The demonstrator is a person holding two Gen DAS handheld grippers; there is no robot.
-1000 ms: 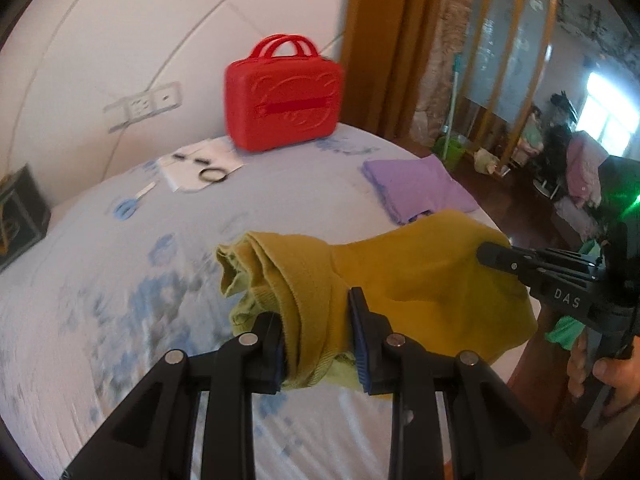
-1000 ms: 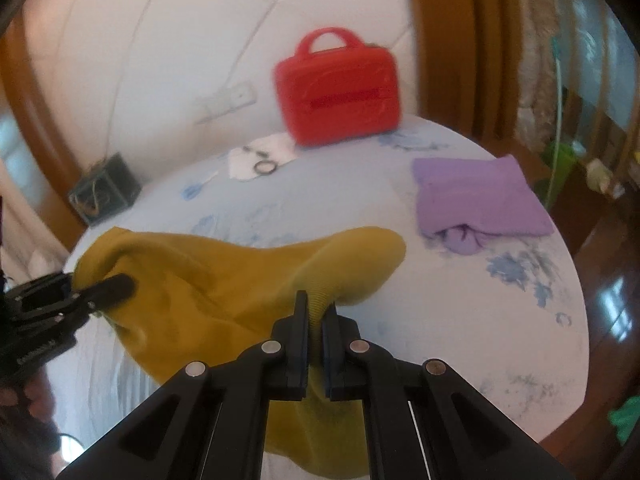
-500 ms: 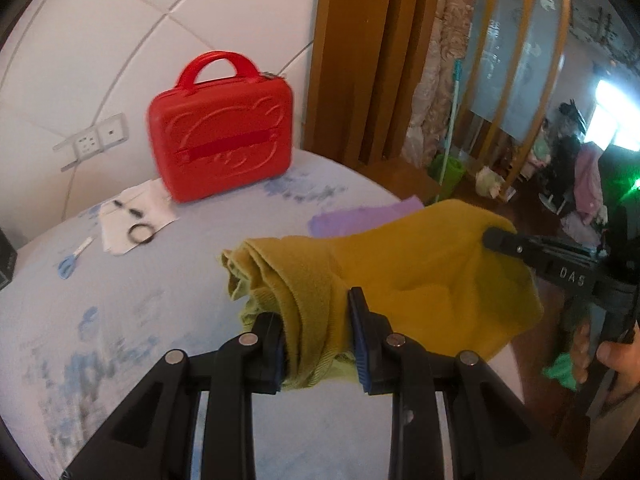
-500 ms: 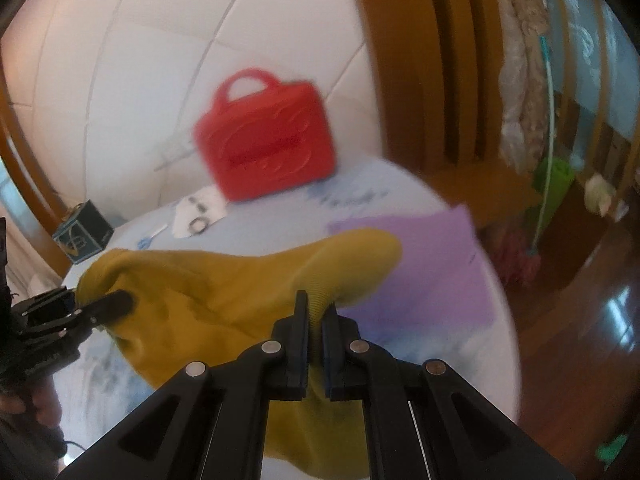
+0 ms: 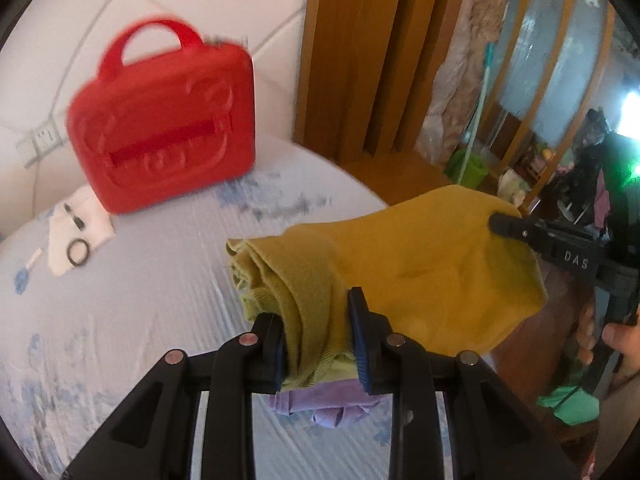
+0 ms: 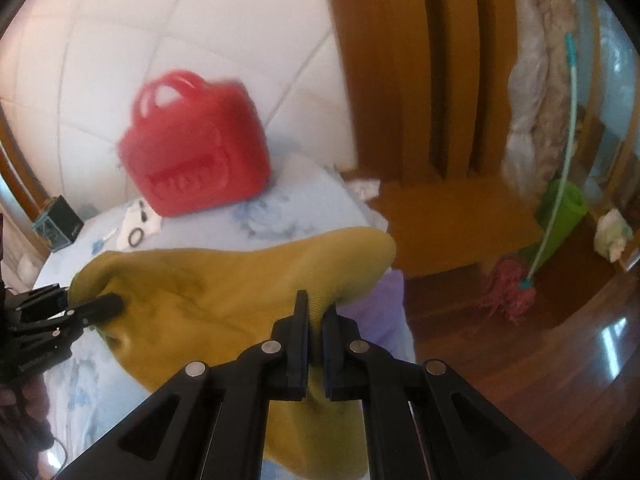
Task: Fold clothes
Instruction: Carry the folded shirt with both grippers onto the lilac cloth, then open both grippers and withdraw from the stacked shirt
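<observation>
A mustard-yellow folded garment point(image 5: 420, 272) hangs in the air between my two grippers, above the bed. My left gripper point(image 5: 318, 320) is shut on its bunched left end. My right gripper point(image 6: 316, 320) is shut on its right edge point(image 6: 240, 300), and shows in the left wrist view point(image 5: 496, 222) at the garment's far corner. My left gripper shows at the left of the right wrist view point(image 6: 114, 302). A folded purple garment point(image 5: 328, 404) lies on the bed right under the yellow one; it also peeks out in the right wrist view point(image 6: 384, 312).
A red hard case point(image 5: 164, 128) stands at the back of the blue floral bed point(image 5: 140, 300) against a white padded headboard. Scissors, a ring and paper point(image 5: 76, 240) lie to its left. The bed's right edge drops to a wooden floor point(image 6: 540, 360) with a mop point(image 6: 516, 292).
Both grippers have carried the yellow garment to the right and toward the head of the bed, over the purple garment, which is now mostly hidden beneath it. Both grips are unchanged.
</observation>
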